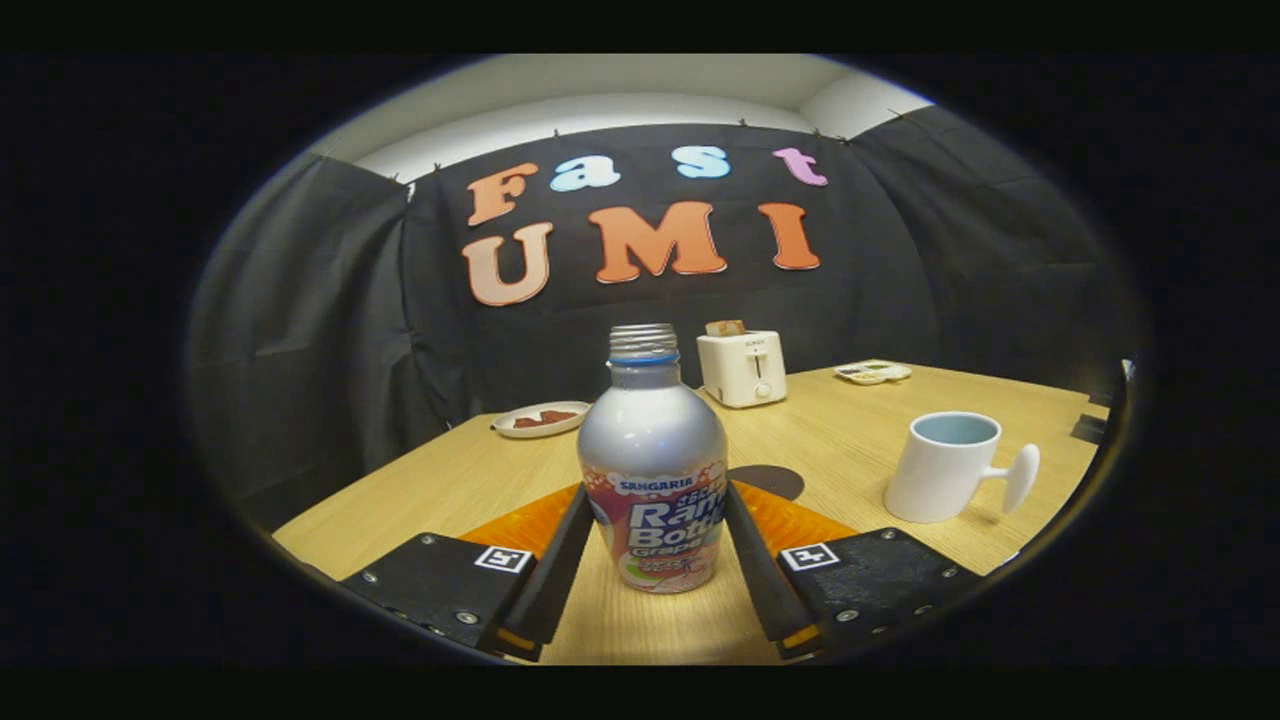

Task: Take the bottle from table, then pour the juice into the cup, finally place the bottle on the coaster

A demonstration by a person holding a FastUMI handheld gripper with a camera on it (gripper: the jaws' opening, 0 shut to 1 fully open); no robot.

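Bottle (652,470) stands upright on the table (460,480) between the gripper (655,520) fingers, which flank its label, seemingly touching; step: taking it; next, lift toward the cup (945,468) right of the bottle; coaster (768,480) just behind

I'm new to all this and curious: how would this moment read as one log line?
stage: grasping | gripper: shut on bottle, upright on table | cup: beyond fingers | pour: not yet

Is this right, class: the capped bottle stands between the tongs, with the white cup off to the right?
Not quite. The gripper view shows the bottle uncapped, its threaded neck open. It does stand between the tongs, with the white cup to the right.
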